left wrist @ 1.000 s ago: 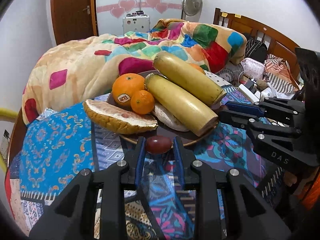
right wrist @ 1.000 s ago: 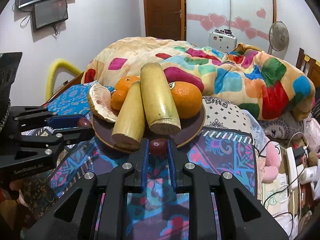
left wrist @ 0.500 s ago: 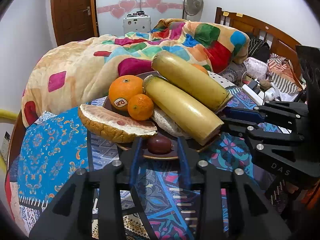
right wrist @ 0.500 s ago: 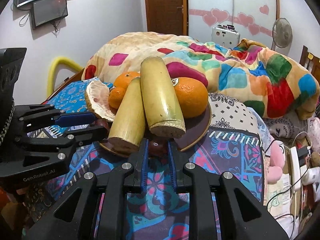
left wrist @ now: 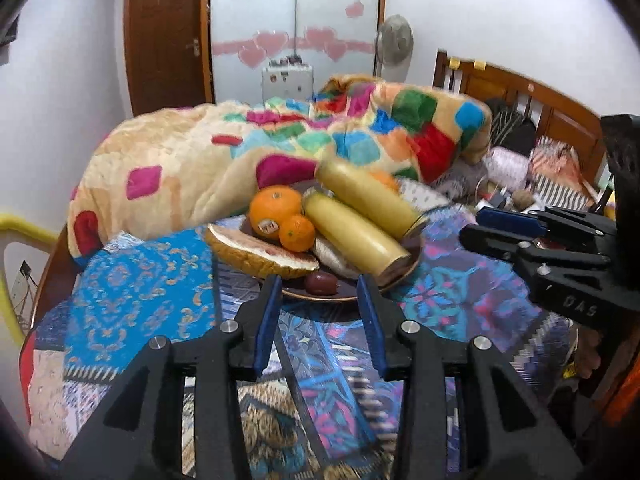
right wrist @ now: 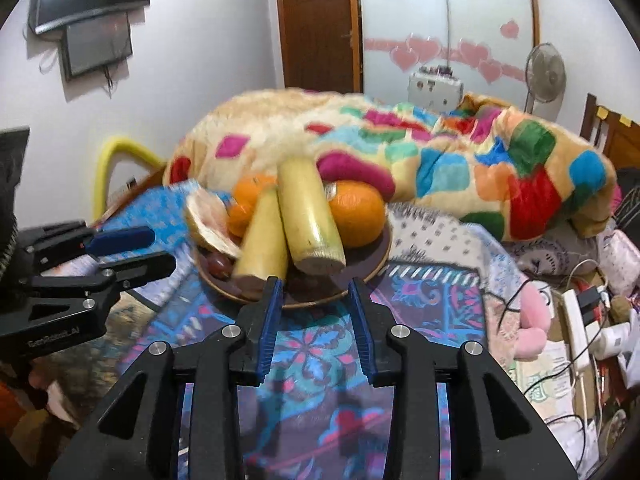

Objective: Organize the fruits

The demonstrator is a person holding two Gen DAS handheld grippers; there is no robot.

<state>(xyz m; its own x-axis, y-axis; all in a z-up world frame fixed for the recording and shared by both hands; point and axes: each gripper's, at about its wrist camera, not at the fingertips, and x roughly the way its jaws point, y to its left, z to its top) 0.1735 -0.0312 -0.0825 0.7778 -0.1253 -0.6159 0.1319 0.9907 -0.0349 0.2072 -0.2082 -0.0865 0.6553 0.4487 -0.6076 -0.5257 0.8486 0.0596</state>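
Both my grippers, left (left wrist: 318,294) and right (right wrist: 314,294), gape empty; dark fruit (left wrist: 320,283) lies at plate's (left wrist: 320,298) near edge, dead ahead of left.

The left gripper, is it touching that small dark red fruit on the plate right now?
Apart. The left wrist view shows the left gripper open, and the dark red fruit resting on the plate with clear space between it and each finger.

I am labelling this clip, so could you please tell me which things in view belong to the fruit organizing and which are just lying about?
Part of the job:
- brown plate
- two banana pieces
- oranges
- pomelo wedge
- small dark red fruit
- left gripper and right gripper, both open

Just lying about:
- patchwork blanket
- power strip and cables
- fan
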